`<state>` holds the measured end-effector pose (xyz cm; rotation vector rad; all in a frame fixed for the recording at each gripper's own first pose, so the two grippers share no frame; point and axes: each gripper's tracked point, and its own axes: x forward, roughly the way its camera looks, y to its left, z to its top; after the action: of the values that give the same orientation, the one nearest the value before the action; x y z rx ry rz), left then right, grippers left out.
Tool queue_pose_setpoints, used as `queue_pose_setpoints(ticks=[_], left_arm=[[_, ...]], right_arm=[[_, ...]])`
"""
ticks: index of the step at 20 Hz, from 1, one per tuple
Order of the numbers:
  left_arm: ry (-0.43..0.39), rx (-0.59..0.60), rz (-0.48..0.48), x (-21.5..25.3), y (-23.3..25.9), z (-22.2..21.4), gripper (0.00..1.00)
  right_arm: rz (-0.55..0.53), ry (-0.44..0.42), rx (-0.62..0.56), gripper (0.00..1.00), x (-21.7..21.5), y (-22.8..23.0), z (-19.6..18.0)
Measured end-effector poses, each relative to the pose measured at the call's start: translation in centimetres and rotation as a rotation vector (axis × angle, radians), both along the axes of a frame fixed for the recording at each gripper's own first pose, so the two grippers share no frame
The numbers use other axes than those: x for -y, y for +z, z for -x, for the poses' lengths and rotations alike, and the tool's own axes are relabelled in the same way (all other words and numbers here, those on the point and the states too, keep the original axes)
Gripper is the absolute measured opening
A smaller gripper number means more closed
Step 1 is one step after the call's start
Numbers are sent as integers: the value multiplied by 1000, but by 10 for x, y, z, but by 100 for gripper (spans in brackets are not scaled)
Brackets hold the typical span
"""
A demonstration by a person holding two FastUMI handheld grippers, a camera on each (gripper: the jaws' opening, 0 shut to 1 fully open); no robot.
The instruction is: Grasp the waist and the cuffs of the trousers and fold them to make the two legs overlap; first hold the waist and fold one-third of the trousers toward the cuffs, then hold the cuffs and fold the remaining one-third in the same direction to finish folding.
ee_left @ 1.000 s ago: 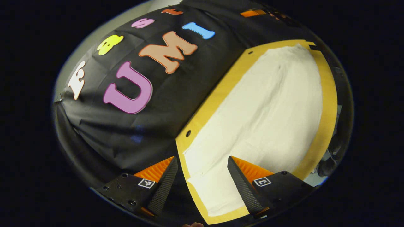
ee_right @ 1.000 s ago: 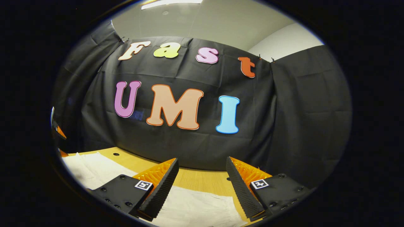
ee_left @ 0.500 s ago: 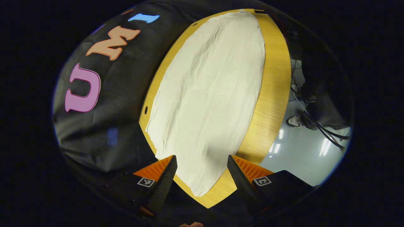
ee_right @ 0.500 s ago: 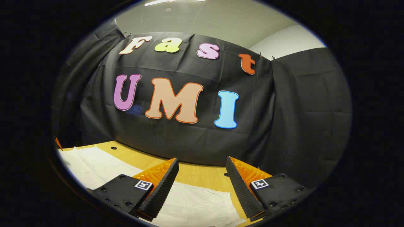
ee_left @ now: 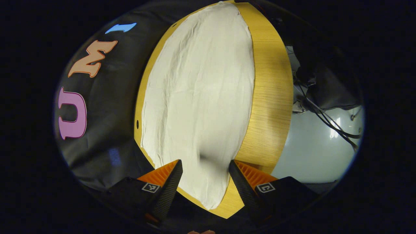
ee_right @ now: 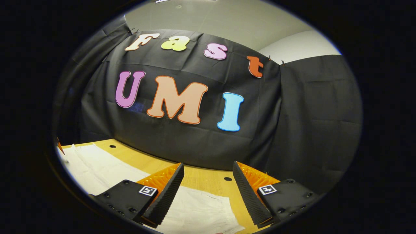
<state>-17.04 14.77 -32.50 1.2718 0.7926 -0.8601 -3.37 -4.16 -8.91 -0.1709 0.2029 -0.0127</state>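
Note:
Cream-white trousers point(ee_left: 201, 97) lie flat along the wooden table point(ee_left: 271, 97) in the left gripper view. My left gripper point(ee_left: 205, 177) hovers open above their near end, with cloth visible between its fingers but not pinched. In the right gripper view the same trousers point(ee_right: 198, 213) spread across the table point(ee_right: 201, 178) below my right gripper point(ee_right: 208, 185). That gripper is open too and holds nothing, pointing toward the booth's back wall. One end of the trousers point(ee_right: 84, 159) reaches toward the left edge of that view.
The black cloth wall point(ee_right: 292, 123) rises right behind the table's far edge. In the left gripper view a pale floor point(ee_left: 312, 149) lies beyond the table's side, with dark cables point(ee_left: 325, 113) and a dark bundle point(ee_left: 325, 87) on it. Small holes point(ee_right: 227, 178) dot the tabletop.
The left gripper has swung round from the table's corner to look straight down the length of the trousers. The right gripper tipped slightly downward, showing a little more table.

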Motion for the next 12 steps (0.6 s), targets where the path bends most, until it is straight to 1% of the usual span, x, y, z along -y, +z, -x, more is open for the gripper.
queue_pose_setpoints(ticks=[5,6,7,8,9,10,11,12], left_arm=[[-11,38,-16,7,-4,-31,92],[-9,12,-21,8,-8,-32,91],[5,-23,-28,8,-18,-27,84],[-2,-22,-45,8,-20,-24,58],[-7,-18,-52,9,-20,-22,39],[-2,-16,-52,9,-21,-21,33],[26,-35,-37,9,-24,-16,20],[40,-42,-34,9,-25,-13,14]], right_arm=[[11,-10,-12,97,4,-6,2],[21,-11,-19,97,4,-11,4],[29,-10,-24,97,5,-13,5],[43,-6,-33,97,6,-17,8],[58,-3,-36,98,8,-18,10],[75,3,-42,97,11,-20,12],[111,16,-58,97,17,-26,16],[137,26,-70,97,19,-31,18]])
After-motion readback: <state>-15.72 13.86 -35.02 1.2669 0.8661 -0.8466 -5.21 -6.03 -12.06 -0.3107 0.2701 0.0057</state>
